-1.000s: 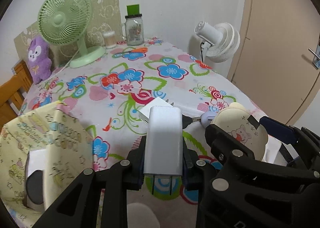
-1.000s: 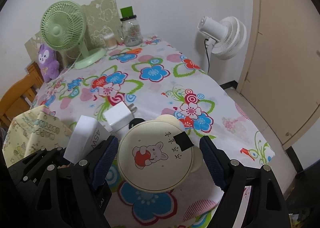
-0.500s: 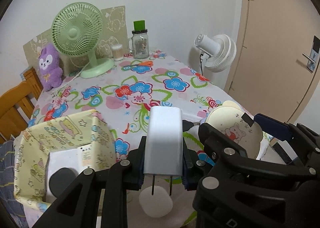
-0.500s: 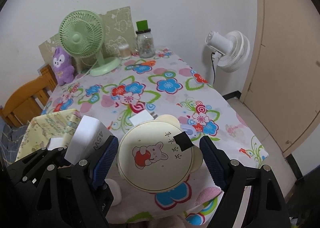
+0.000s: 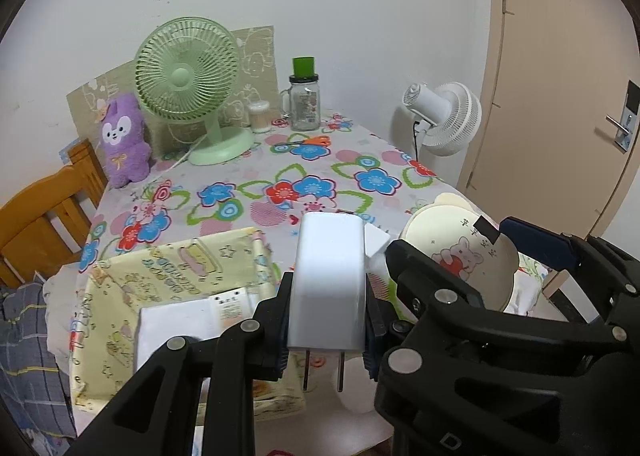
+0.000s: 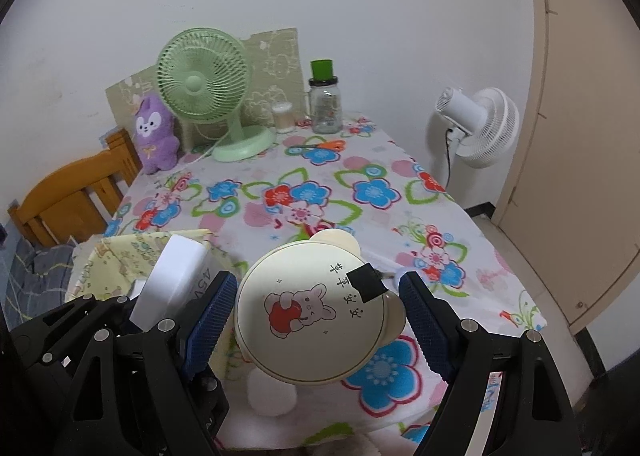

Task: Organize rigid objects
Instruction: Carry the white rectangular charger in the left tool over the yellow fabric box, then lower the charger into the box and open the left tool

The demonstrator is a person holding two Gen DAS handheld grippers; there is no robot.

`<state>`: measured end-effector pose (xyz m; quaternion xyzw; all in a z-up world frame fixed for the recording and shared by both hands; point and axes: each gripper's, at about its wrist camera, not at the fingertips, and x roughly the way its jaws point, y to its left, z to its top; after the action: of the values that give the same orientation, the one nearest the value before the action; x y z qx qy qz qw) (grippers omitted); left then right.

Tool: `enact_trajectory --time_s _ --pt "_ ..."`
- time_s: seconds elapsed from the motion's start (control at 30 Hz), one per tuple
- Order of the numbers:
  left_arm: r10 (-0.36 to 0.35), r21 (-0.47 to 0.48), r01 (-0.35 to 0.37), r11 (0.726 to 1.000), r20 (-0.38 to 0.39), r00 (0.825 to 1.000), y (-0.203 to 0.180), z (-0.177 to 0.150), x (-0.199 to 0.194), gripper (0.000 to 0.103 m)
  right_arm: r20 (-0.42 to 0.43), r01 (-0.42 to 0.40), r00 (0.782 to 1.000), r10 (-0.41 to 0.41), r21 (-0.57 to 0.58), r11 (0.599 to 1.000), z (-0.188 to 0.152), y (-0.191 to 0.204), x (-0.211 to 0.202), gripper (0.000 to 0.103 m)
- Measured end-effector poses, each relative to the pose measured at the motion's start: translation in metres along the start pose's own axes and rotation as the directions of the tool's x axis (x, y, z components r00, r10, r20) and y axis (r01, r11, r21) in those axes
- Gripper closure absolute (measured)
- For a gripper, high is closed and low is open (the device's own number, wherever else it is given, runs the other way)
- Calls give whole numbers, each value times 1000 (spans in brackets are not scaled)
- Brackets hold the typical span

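My left gripper (image 5: 326, 316) is shut on a white charger (image 5: 328, 280) whose two prongs point back at the camera. Beside it on the right, my right gripper (image 6: 316, 308) is shut on a cream bear-eared round case (image 6: 312, 320) printed with a rabbit and an apple; its blue pads press both sides. Both are held above the near end of the flowered table (image 6: 360, 191). A yellow fabric box (image 5: 180, 268) sits below left with a white carton (image 5: 180, 324) inside. The right wrist view shows the charger (image 6: 176, 284) at the left.
At the far end stand a green fan (image 5: 188, 83), a purple plush (image 5: 124, 139), a green-lidded jar (image 5: 304, 103) and orange scissors (image 5: 308, 141). A white fan (image 5: 448, 115) and a door (image 5: 560, 95) are on the right, a wooden chair (image 5: 44, 211) on the left.
Both grippers have pulled back and risen from the table with the charger and the case still held. More of the yellow box and the table's near edge now show.
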<state>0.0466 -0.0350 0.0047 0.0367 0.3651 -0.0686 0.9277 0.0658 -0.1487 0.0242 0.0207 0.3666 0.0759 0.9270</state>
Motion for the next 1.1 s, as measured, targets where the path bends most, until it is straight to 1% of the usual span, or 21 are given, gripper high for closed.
enact_trajectory --time_s 0.23,0.43,0.67,1.1 --pt "18 -31 -18 999 -3 1000 25 -4 -4 75 -9 -20 1000 20 -45 999 4 26 5 18" --pt "36 -28 -36 999 -28 999 48 -8 -2 75 -42 -49 998 47 -69 996 5 49 15 18" --pt "53 -61 -55 997 -39 998 75 -12 -1 75 -62 -75 996 69 -109 991 8 77 26 18" --pt "104 -95 -113 989 -96 990 127 -24 18 75 -127 -138 985 118 -157 978 7 129 65 18"
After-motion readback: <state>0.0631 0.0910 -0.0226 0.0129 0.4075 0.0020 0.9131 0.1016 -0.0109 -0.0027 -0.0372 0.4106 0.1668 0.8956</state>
